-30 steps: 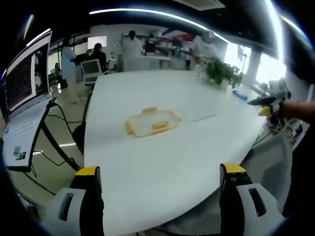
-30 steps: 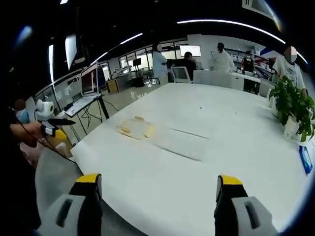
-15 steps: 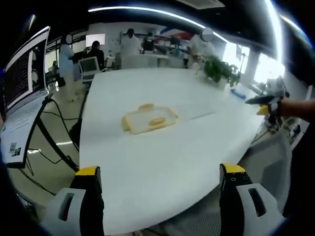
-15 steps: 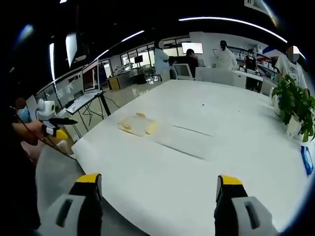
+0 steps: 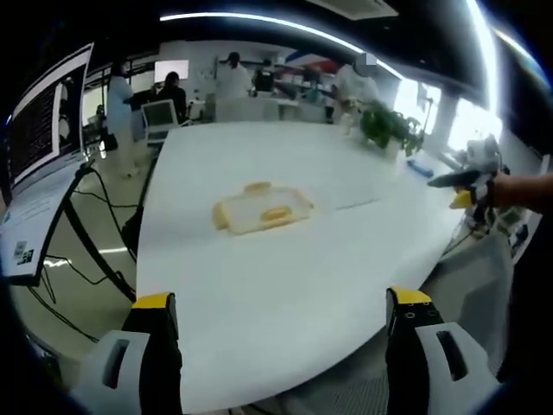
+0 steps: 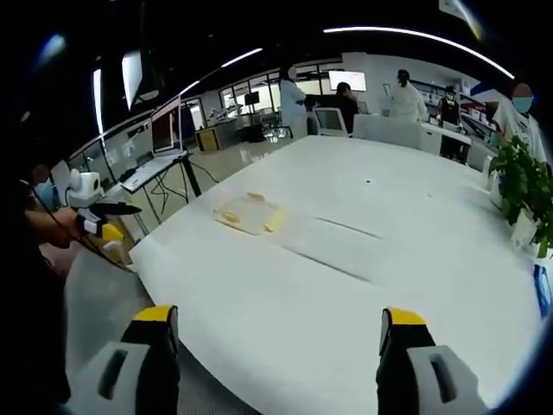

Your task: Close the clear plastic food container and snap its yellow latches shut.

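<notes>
- Your left tool (image 5: 276, 324) is released: its two yellow-tipped jaws stand wide apart at the near edge of the tabletop (image 5: 285, 285), grasping nothing.
- Your right tool (image 6: 275, 333) is likewise released and empty, jaws spread over the near rim of the tabletop. It also shows far off at the right of the left gripper view, held in your hand (image 5: 518, 192).
- The clear plastic food container (image 5: 261, 210) lies flat on the white tabletop, well apart from both tools, with yellow latches (image 5: 276, 214) at its sides. From here I cannot tell whether the lid is seated or any latch is snapped.
- Risk, as I judge it: the container is light and sits on a smooth surface, so if you press one latch without steadying the other side, it may skid or tip.
- The clear walls are hard to read, so you could misjudge the rim and clamp a latch crookedly.
- Beyond are a potted plant (image 5: 390, 128), a monitor (image 5: 47, 125) and people at desks.
</notes>
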`<action>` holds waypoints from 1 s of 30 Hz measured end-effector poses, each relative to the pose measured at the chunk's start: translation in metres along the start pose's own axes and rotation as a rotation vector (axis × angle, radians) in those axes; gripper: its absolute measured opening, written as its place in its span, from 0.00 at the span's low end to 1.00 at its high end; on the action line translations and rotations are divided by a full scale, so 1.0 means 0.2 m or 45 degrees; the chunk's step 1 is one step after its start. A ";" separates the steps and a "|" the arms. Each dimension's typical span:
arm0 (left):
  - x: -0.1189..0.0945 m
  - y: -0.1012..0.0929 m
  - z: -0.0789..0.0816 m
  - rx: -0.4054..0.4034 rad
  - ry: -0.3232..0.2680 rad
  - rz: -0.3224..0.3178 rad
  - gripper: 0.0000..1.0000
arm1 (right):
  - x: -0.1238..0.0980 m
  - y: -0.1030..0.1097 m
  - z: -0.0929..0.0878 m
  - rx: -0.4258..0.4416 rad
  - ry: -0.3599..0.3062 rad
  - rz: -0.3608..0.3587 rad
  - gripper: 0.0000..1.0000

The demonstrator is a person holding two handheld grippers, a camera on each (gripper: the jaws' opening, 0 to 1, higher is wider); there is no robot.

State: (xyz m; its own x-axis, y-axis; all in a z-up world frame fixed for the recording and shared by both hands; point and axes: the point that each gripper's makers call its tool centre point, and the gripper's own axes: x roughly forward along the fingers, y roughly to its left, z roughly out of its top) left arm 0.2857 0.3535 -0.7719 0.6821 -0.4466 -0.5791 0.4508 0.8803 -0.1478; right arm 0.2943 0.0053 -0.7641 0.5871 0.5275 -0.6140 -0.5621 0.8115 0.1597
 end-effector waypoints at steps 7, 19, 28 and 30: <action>0.05 0.01 0.01 0.022 -0.003 -0.029 0.99 | 0.03 0.02 0.04 -0.022 0.014 0.008 0.98; 0.16 0.09 0.06 0.055 0.006 -0.068 0.98 | 0.16 0.00 0.13 -0.080 0.046 0.034 0.95; 0.24 0.15 0.09 0.098 0.035 -0.085 0.97 | 0.28 -0.02 0.21 -0.125 0.055 0.026 0.91; 0.27 0.17 0.09 0.103 0.043 -0.083 0.97 | 0.31 -0.03 0.23 -0.123 0.050 0.015 0.92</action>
State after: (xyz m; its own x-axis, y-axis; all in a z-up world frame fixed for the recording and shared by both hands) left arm 0.3487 0.3573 -0.7931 0.6308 -0.4954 -0.5973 0.5395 0.8332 -0.1213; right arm 0.3609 0.0438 -0.7679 0.5576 0.5253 -0.6428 -0.6235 0.7762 0.0935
